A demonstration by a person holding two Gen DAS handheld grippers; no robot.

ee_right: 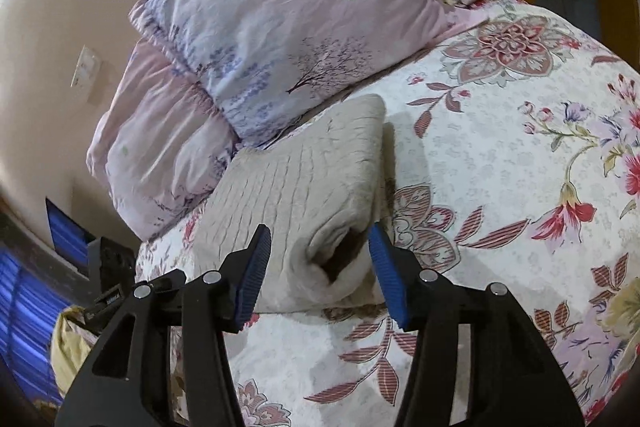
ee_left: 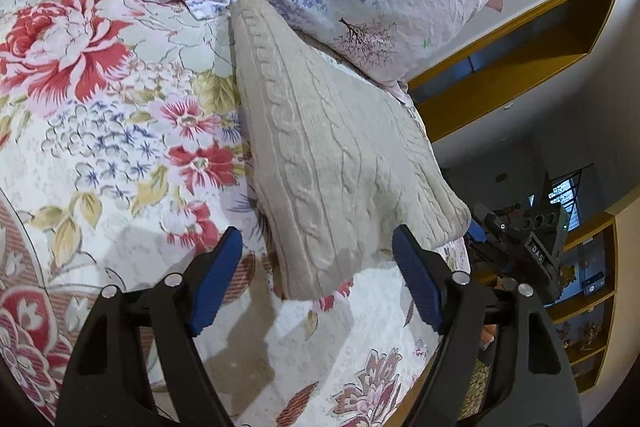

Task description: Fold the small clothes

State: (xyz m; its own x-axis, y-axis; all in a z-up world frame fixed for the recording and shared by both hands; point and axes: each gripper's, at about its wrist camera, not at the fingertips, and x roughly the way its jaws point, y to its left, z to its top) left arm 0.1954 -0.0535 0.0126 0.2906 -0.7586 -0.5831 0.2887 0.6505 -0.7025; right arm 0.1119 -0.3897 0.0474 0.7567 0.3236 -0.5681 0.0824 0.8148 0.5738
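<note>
While my left gripper and right gripper stand parted, gripping nothing, the cream cable-knit sweater lies folded on the floral bedspread. It rests against the pillows.

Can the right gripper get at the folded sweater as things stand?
Probably yes: the right gripper stands open right in front of the sweater, whose rolled end lies between the fingers, with nothing on the bedspread in between.
</note>
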